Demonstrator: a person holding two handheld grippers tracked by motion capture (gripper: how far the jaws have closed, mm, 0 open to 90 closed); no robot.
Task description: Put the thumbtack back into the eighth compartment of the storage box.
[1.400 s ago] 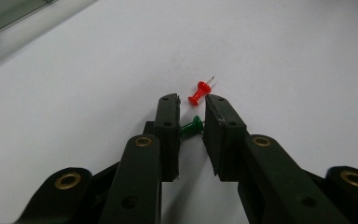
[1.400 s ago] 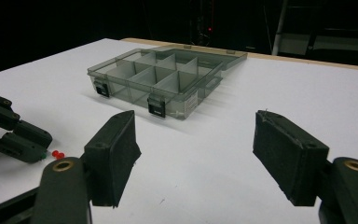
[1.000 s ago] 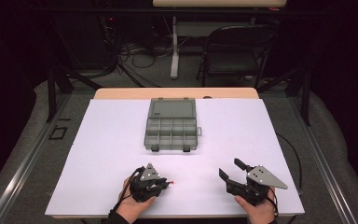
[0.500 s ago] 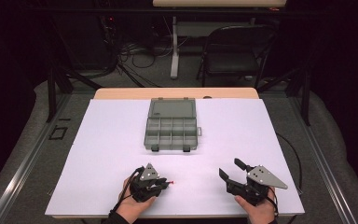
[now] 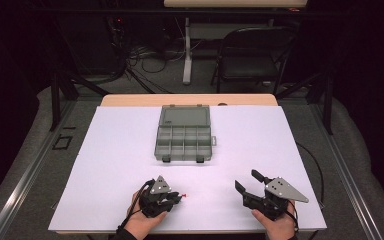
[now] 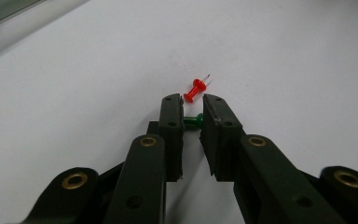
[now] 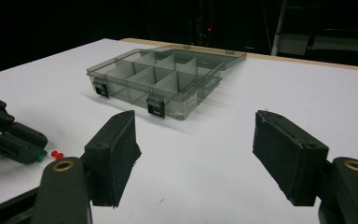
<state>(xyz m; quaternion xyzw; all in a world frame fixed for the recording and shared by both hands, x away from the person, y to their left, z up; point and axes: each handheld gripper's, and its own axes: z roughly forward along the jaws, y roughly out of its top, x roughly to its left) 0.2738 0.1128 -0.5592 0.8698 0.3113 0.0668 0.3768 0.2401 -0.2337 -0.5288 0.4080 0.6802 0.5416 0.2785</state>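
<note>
White sheet (image 5: pixel 130 150) covered our table. Our left claw (image 6: pixel 192 103) had nearly closed on a green pin (image 6: pixel 194 121), red pin (image 6: pixel 195 90) beyond. Our right claw (image 7: pixel 193 154) gaped empty before the box (image 7: pixel 163 79).

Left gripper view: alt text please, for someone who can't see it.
The left gripper nearly closed around a small green plastic push pin on the white table surface. A small red plastic push pin lies just beyond the tips.

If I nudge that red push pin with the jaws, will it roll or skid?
The red push pin lies on its side on the smooth white table, so it likely rolls in an arc. It looks light and may skitter. Its bare needle tip could snag.
</note>
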